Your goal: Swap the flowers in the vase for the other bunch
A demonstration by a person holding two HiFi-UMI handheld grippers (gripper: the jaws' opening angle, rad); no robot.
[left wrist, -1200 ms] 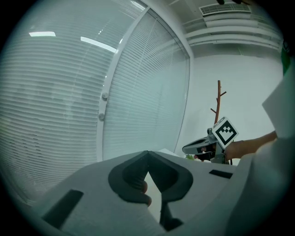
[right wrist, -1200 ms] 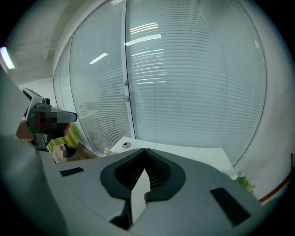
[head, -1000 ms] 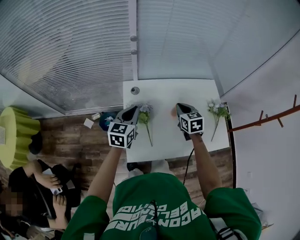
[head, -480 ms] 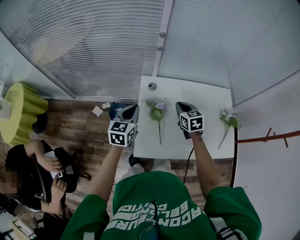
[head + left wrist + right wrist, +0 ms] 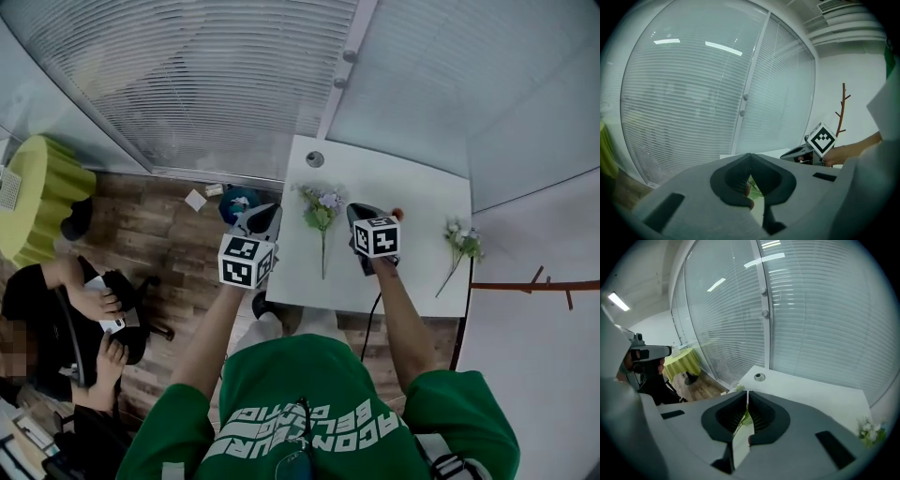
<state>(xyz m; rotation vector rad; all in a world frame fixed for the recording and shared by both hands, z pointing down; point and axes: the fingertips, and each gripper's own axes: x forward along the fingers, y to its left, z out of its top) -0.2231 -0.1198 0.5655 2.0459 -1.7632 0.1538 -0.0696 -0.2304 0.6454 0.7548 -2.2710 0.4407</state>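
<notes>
A bunch with purple blooms [image 5: 322, 208] lies on the white table [image 5: 412, 187], its stem pointing at the near edge. A second, white bunch [image 5: 459, 242] lies near the right edge and shows again as white blooms [image 5: 870, 430]. No vase is visible. My left gripper [image 5: 270, 212] hovers at the table's left edge, left of the purple bunch, jaws shut and empty [image 5: 750, 155]. My right gripper [image 5: 356, 210] hangs over the table just right of that bunch, shut on nothing [image 5: 747, 393]. Green leaves [image 5: 746, 418] show below its jaws.
A small round fitting [image 5: 315, 159] sits at the table's far left corner. Glass walls with blinds [image 5: 187, 84] stand behind. On the wooden floor to the left are a blue object [image 5: 236, 200], a seated person [image 5: 84, 323] and a yellow-green table [image 5: 37, 197]. A brown branch stand [image 5: 534, 281] is at the right.
The left gripper has drifted from beside the purple bunch to the table's left edge. The right gripper has sunk slightly over the table. Both stay shut.
</notes>
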